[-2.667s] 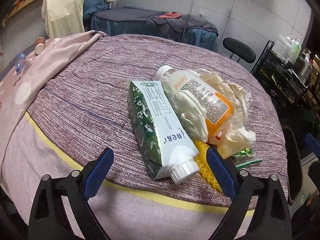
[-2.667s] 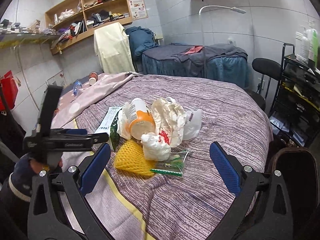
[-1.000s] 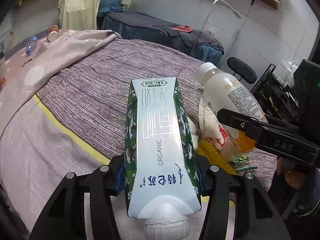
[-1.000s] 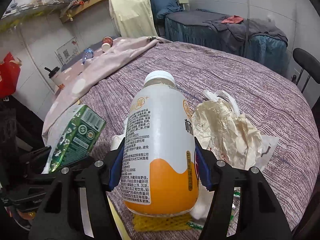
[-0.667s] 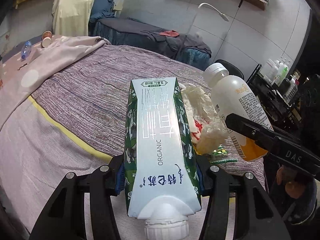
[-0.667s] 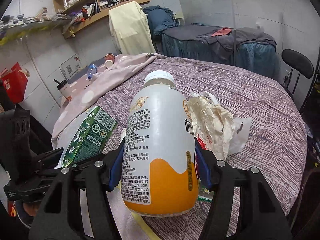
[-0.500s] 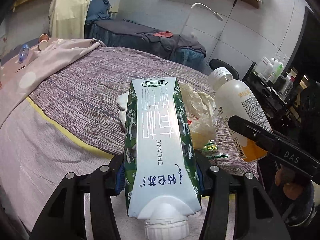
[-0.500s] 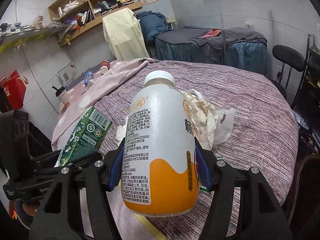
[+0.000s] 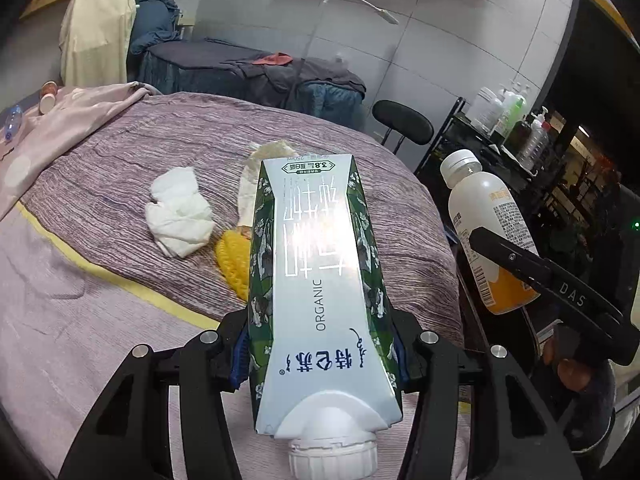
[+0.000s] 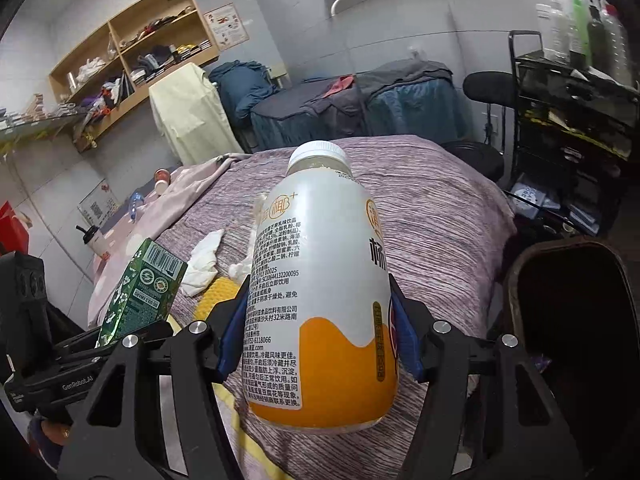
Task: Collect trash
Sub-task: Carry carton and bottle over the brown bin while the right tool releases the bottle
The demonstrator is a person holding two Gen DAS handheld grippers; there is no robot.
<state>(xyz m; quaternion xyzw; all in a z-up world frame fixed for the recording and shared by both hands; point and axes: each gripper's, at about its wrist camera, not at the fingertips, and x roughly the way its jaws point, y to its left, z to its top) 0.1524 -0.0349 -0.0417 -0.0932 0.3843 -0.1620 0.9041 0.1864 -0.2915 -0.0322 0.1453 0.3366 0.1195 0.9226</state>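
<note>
my left gripper [image 9: 320, 356] pinches the green-and-white milk carton [image 9: 320, 280] at its lower body, cap toward me, so it stays clear of the purple striped bedspread [image 9: 140, 160]. my right gripper [image 10: 318, 336] clamps the white-and-orange plastic drink bottle [image 10: 320, 288] across its waist, cap pointing away. the dark bin [image 10: 572, 320] sits just right of the bottle, likely where both go. white crumpled tissue [image 9: 178, 212] and yellow foam netting [image 9: 232, 260] lie on the bedspread left of the carton.
</note>
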